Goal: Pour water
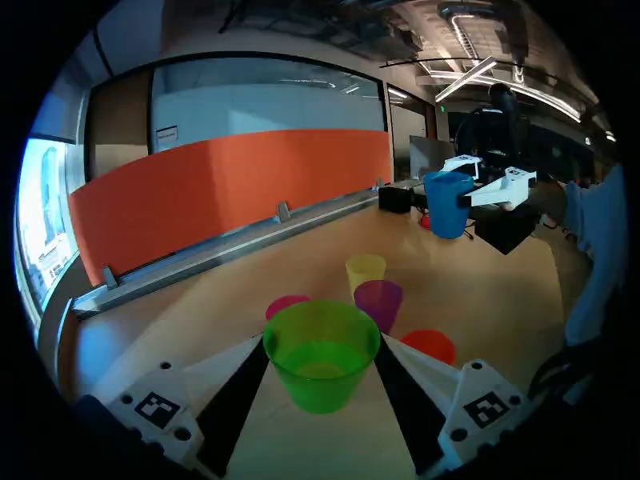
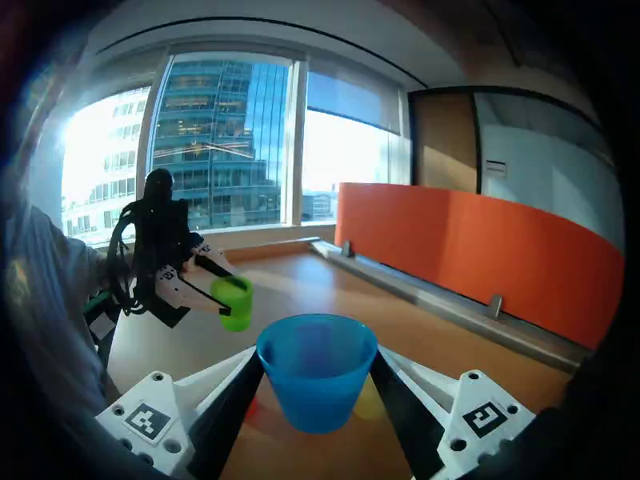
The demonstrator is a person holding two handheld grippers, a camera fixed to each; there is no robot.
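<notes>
My left gripper [image 1: 322, 344] clamped on the green cup [image 1: 322, 376], both jaws pressing its sides, my right gripper [image 2: 317, 356] clamped likewise on the blue cup [image 2: 316, 392], upright between its jaws, yellow cup [image 1: 366, 268], purple cup [image 1: 378, 300], pink cup [image 1: 284, 304], red cup [image 1: 430, 344] on the table [image 1: 496, 296] beyond my left jaws

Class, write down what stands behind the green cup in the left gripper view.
Behind the green cup stand a purple cup, a yellow cup, a red cup and a pink cup, whose lower part the green cup covers.
</notes>
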